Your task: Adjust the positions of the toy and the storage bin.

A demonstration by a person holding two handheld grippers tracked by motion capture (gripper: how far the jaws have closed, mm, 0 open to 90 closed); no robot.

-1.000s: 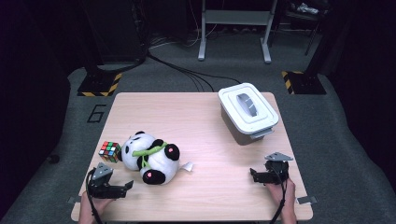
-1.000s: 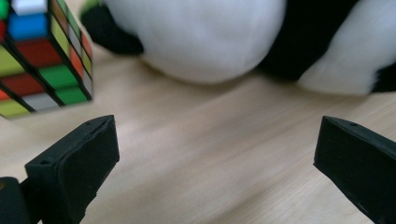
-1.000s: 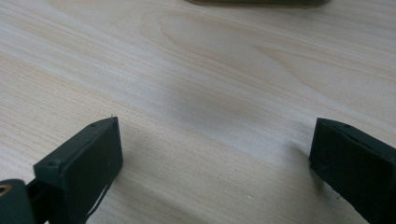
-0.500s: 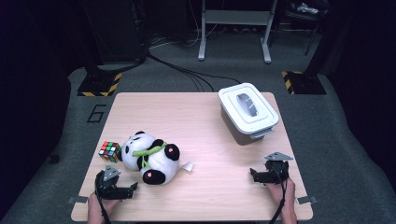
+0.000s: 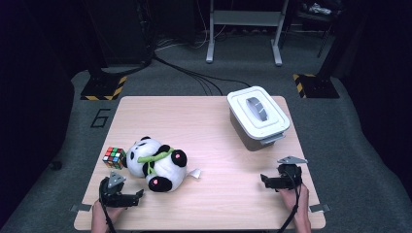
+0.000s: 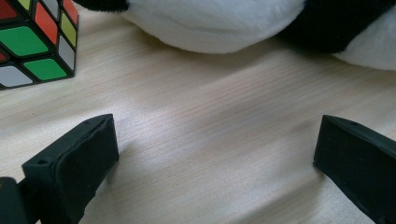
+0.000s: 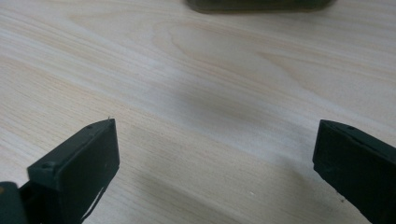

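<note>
Black-and-white panda (image 5: 156,166) with green scarf, multicoloured cube (image 5: 114,158)

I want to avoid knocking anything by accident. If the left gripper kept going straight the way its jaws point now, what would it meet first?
Most likely the plush panda: its white belly lies straight ahead of the open left gripper, across a stretch of bare table. The Rubik's cube sits off to the side of that line. Depth is hard to judge.
</note>
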